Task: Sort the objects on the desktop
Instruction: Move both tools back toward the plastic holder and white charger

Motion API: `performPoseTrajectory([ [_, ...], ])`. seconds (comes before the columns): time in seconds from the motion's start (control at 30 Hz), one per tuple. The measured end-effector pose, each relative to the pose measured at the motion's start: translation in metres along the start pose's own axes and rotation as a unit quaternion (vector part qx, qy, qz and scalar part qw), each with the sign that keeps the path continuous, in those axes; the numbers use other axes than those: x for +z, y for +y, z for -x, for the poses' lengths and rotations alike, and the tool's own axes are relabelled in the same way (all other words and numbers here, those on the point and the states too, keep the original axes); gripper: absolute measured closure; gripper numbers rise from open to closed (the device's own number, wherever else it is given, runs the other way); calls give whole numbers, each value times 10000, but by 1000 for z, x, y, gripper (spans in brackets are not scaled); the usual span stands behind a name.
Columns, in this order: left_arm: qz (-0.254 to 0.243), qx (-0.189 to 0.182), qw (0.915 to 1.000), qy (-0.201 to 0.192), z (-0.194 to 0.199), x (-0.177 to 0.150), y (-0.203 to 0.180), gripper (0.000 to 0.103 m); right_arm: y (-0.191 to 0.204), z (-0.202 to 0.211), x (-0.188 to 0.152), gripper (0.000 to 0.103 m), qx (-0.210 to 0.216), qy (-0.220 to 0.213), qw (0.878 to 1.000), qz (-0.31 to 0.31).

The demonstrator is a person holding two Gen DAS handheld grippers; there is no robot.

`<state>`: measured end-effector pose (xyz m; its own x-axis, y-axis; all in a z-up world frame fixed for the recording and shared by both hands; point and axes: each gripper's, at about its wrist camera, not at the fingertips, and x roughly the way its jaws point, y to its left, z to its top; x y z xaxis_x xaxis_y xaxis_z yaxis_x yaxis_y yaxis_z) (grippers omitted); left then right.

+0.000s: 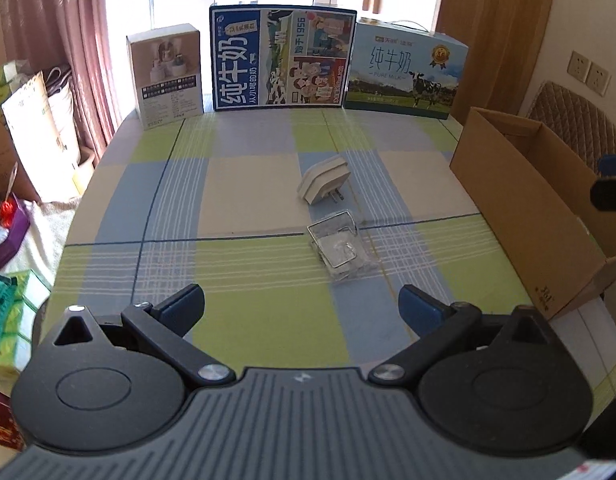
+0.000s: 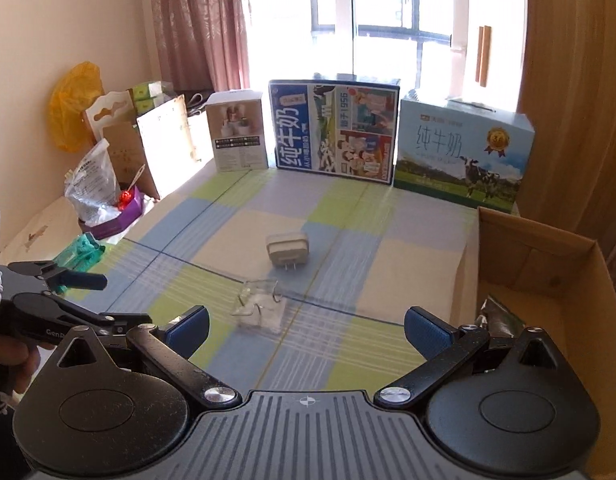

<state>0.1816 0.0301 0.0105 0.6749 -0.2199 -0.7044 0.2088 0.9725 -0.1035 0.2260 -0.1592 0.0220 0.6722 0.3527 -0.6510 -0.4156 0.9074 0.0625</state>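
Nearest to us, both of our hand-held grippers hover low over the checked desk (image 1: 247, 184). The left hand-held gripper (image 1: 301, 306) is spread wide and holds nothing, and the right hand-held gripper (image 2: 305, 330) is likewise fully released and touches nothing.

Just ahead lies a clear plastic packet of metal hooks (image 1: 340, 250), flat on the cloth, and just beyond it a white plug adapter (image 1: 322, 182) resting on its side with its prongs pointing towards the packet. We judge these two are what remains to sort. They lie loose in the middle of the desk, within reach of either gripper.

On our right stands the open cardboard box (image 2: 548, 264), its flaps up. A foil packet (image 2: 498, 314) already lies inside, so we take the box for the collecting place. Three printed cartons (image 1: 281, 58) line the far edge upright, seemingly as a backdrop.
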Motion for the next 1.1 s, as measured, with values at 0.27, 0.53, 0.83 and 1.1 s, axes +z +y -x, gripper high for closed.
performPoseTrajectory([
  [0.27, 198, -82, 9997, -139, -46, -2, -8, 6, -5, -51, 13, 2, 122, 52, 9999, 29],
  [0.53, 219, -187, 9995, -102, -96, 1, -11, 12, -18, -96, 15, 6, 155, 203, 9997, 52],
  [0.83, 116, -319, 9993, 162, -147, 1, -18, 39, -34, -134, 9, 19, 156, 410, 9990, -59],
  [1.1, 82, -417, 9991, 80, -155, 4, -19, 57, -41, -155, 4, 19, 161, 552, 9982, -171],
])
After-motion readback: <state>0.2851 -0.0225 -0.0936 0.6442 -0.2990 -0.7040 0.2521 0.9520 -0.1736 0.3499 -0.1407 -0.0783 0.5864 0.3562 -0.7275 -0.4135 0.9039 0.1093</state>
